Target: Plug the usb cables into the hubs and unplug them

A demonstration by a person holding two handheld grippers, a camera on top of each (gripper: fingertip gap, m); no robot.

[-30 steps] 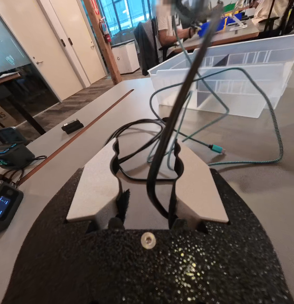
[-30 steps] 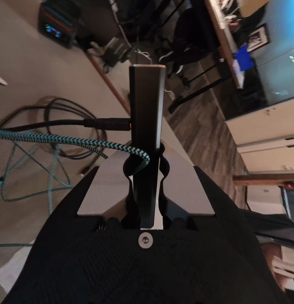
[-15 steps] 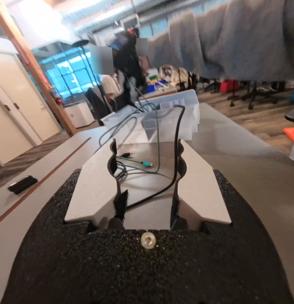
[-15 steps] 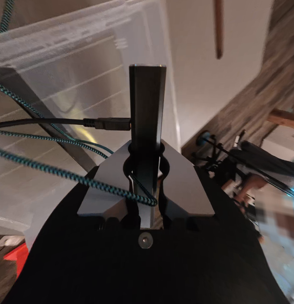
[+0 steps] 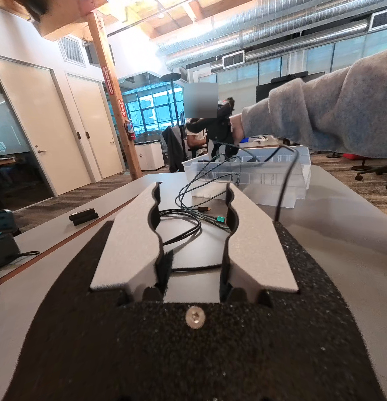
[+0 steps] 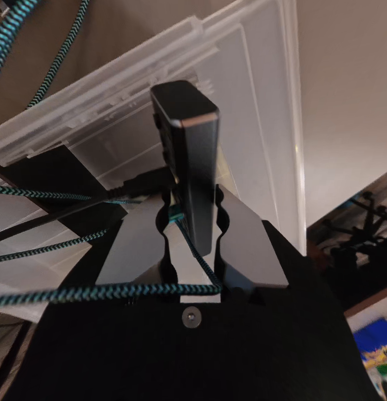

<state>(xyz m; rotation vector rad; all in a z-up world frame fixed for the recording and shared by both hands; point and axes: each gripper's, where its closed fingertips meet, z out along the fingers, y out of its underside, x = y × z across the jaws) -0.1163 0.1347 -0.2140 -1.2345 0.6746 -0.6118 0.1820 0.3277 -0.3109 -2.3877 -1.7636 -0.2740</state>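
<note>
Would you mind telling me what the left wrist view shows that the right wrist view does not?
Only the left wrist view shows the open left gripper, the teal connector lying on the table, and a grey sleeve. Only the right wrist view shows the hub between the right gripper fingers. Both show the braided cable and clear bin.

Left gripper (image 5: pixel 193 219) sits low and level, jaws spread wide with nothing between the fingers. Right gripper (image 6: pixel 191 219) is raised and tipped downward, jaws parted; the arm (image 5: pixel 331 117) reaches in from the right in a grey sleeve, wrist bare.
</note>
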